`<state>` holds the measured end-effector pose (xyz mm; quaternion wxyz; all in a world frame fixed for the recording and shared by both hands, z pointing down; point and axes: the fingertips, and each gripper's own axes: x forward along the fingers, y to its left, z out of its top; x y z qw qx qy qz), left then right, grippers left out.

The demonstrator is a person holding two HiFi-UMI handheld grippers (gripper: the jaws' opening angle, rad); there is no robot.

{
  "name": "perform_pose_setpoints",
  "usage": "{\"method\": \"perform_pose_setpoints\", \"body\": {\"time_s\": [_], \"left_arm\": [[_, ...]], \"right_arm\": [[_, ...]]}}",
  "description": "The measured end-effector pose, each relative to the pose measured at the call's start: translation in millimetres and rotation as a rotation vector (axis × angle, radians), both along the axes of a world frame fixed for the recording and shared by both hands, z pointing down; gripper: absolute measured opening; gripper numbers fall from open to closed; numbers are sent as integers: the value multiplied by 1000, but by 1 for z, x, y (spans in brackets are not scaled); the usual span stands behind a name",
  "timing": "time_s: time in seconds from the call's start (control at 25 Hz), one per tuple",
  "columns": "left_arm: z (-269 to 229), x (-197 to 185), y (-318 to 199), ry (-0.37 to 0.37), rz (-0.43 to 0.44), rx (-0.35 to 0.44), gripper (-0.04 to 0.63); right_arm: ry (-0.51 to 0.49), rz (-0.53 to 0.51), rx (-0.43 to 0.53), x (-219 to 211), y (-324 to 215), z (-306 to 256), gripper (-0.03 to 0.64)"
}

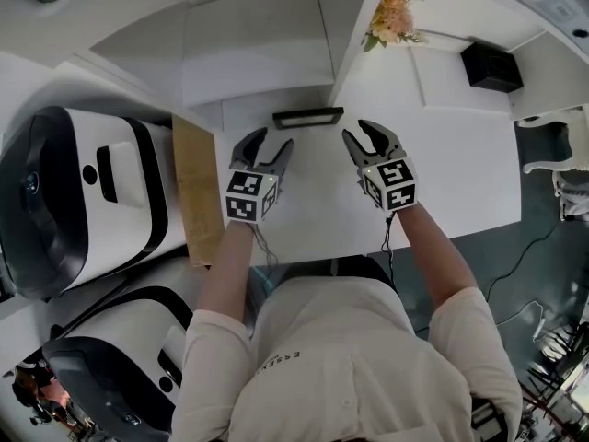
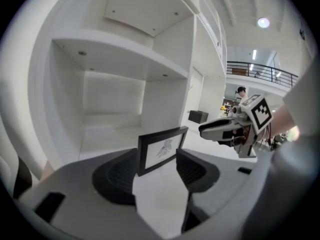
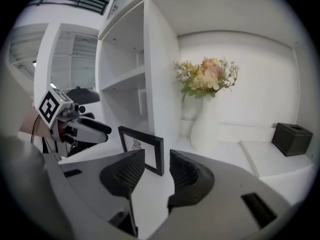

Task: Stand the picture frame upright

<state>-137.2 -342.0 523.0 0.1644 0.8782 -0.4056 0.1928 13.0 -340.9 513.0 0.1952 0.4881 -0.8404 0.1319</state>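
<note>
Picture frame (image 1: pixel 307 116) upright on the white surface (image 1: pixel 460 182), at the foot of the shelf unit, long axis crosswise. Just ahead of and between left tool (image 1: pixel 273 139) and right tool (image 1: pixel 362 136), about equally near to both. Both tools spread, pinching nothing. Vase of flowers (image 3: pixel 206 126) and black box (image 1: pixel 492 65) further right.

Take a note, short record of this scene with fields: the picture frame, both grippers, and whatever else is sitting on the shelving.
picture frame: black border, small drawing inside, upright on the white surface
left gripper: jaws apart, empty, short of the frame
right gripper: jaws apart, empty, short of the frame
flower vase: white, in the compartment right of the frame
black box: same compartment as the vase
task state: frame appears to stand unheld
</note>
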Motion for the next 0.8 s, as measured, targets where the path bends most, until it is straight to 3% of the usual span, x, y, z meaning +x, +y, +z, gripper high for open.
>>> {"method": "perform_pose_setpoints", "body": {"time_s": [0.08,0.2,0.32,0.56,0.8], "left_arm": [[-19,1,12,14,-1,45,224],[-44,10,35,69,22,83,199],[-61,17,59,94,34,98,150],[-97,24,94,105,25,155,3],[-144,25,120,149,10,248,2]], "right_arm": [[-43,-3,25,1,11,-15,166],[-90,-29,65,-1,31,-39,64],[-131,-86,87,-6,52,-62,31],[-170,-168,184,-11,82,-111,15],[-195,-185,271,-2,103,-151,15]]}}
